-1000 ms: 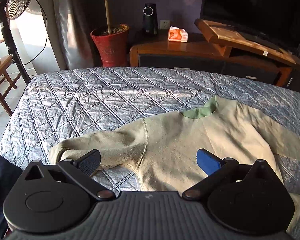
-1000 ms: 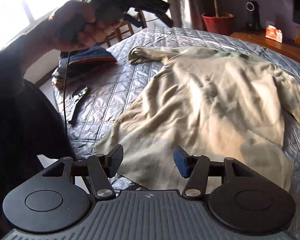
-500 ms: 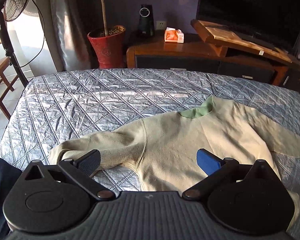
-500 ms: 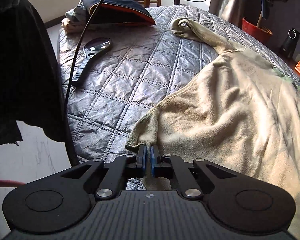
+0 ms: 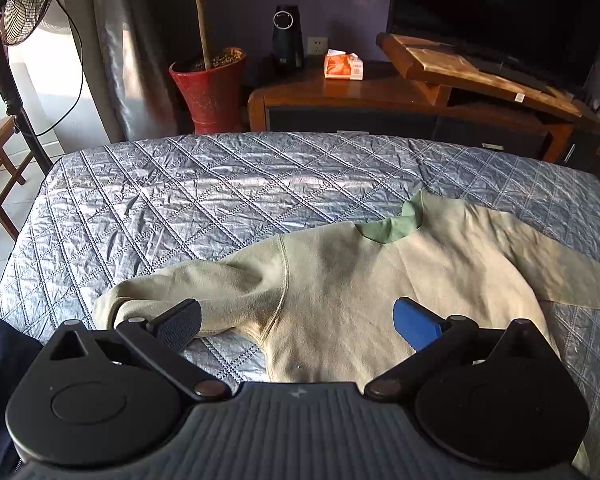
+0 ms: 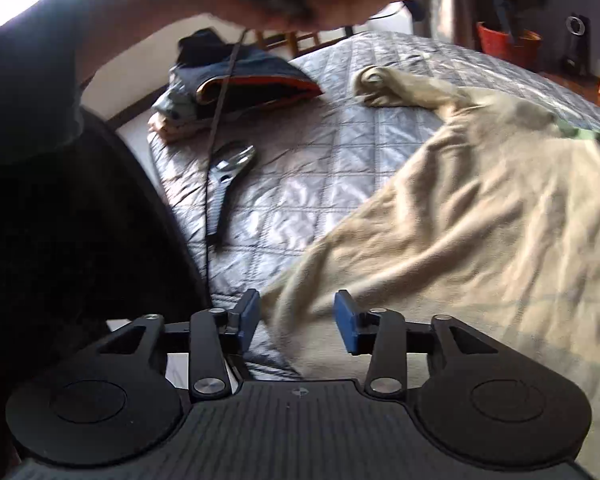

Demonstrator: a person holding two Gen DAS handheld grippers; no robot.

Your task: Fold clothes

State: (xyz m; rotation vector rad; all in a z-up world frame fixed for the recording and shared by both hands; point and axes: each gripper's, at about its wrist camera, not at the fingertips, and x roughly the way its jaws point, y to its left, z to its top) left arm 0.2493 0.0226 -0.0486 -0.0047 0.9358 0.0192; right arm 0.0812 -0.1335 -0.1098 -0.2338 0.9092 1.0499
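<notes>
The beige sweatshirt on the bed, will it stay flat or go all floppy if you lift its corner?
Probably floppy: the beige sweatshirt already lies in soft wrinkles and its sleeve curls limply. It looks light and fleecy, so it should drape and drag across the quilted bedspread rather than slide.

Right claw [image 6: 296, 320] has released the sweater's hem [image 6: 284, 304].

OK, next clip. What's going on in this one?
A person with a gripper in each hand is working on a beige sweatshirt spread flat on a quilted bed. The left gripper hovers open above the sweatshirt's chest and near sleeve. The right gripper is open at the bunched hem corner, gripping nothing. No fold has been made yet. A pile of other clothes and a magnifying glass lie near the bed's edge.
</notes>
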